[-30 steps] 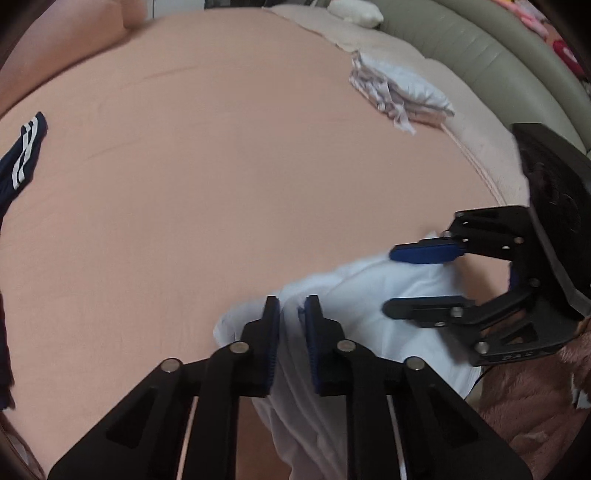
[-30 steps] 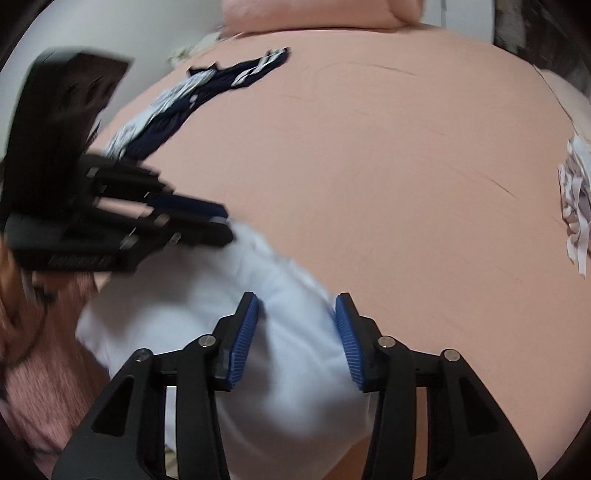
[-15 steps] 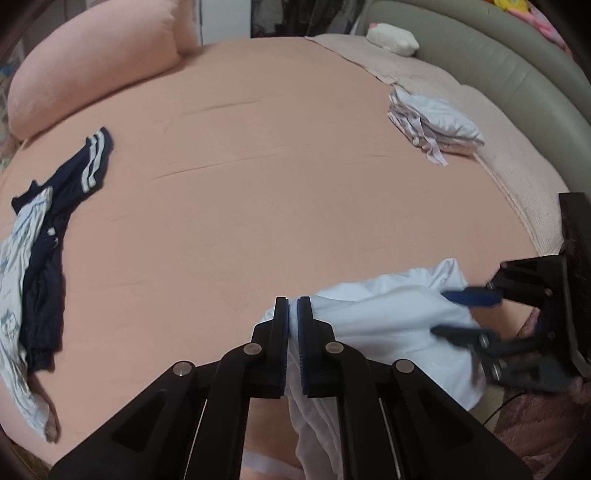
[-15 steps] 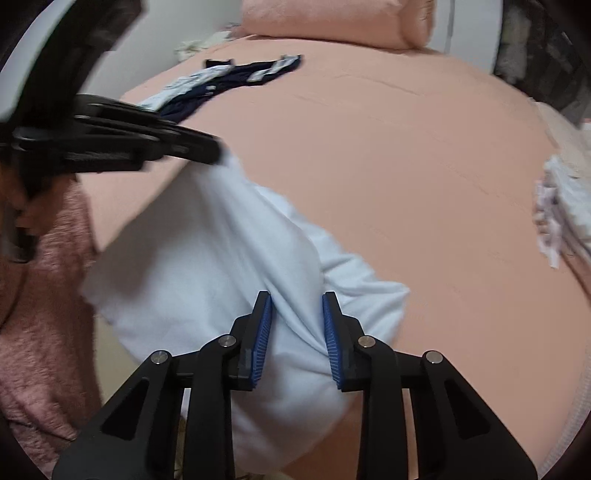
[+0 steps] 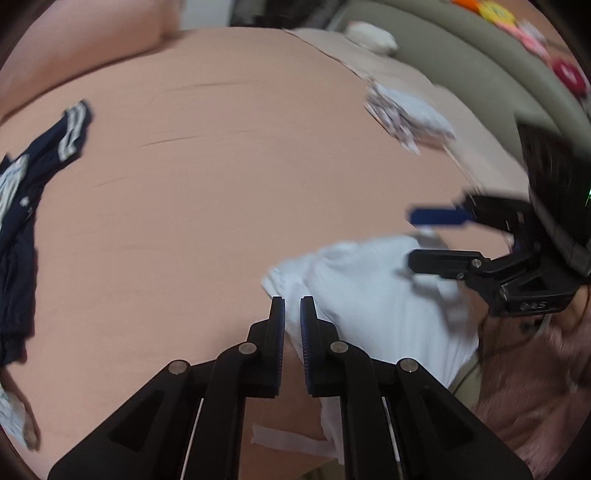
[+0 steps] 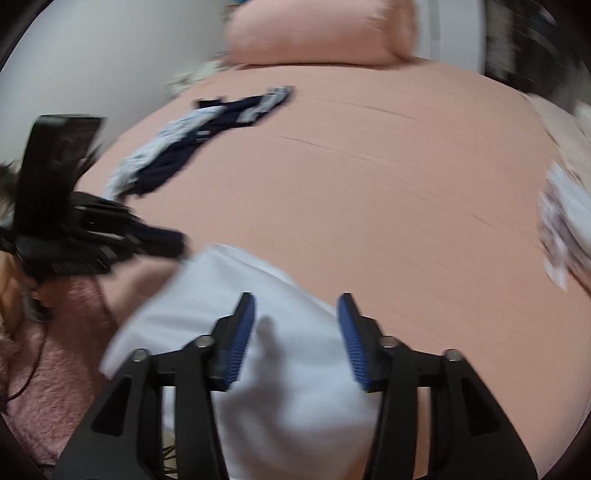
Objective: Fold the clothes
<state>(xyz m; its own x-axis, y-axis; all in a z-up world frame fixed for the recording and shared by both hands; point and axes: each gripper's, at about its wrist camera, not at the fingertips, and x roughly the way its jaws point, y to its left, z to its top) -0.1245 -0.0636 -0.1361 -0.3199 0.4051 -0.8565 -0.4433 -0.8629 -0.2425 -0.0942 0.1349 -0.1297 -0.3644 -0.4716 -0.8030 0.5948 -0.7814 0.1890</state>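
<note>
A white garment (image 5: 369, 291) lies bunched at the near edge of the peach bed sheet (image 5: 221, 184). My left gripper (image 5: 292, 310) is shut on its left edge, with cloth pinched between the pads. In the right wrist view the same garment (image 6: 236, 291) spreads under my right gripper (image 6: 295, 306). Its jaws are opening and the blue pads stand apart from the cloth. From the left wrist view the right gripper (image 5: 417, 236) hovers over the garment's right end. My left gripper (image 6: 173, 243) shows blurred at the garment's far left corner.
Dark navy clothes with white stripes (image 5: 22, 229) (image 6: 207, 147) lie at the bed's left side. A folded patterned pile (image 5: 410, 114) (image 6: 561, 221) sits on the right. A peach pillow (image 6: 317, 33) is at the back. A pink fuzzy sleeve (image 5: 535, 387) is near the bed edge.
The right gripper first narrowed on the white cloth, then opened wide and let it go. The left gripper stayed pinched on the garment's edge and shifted a little.
</note>
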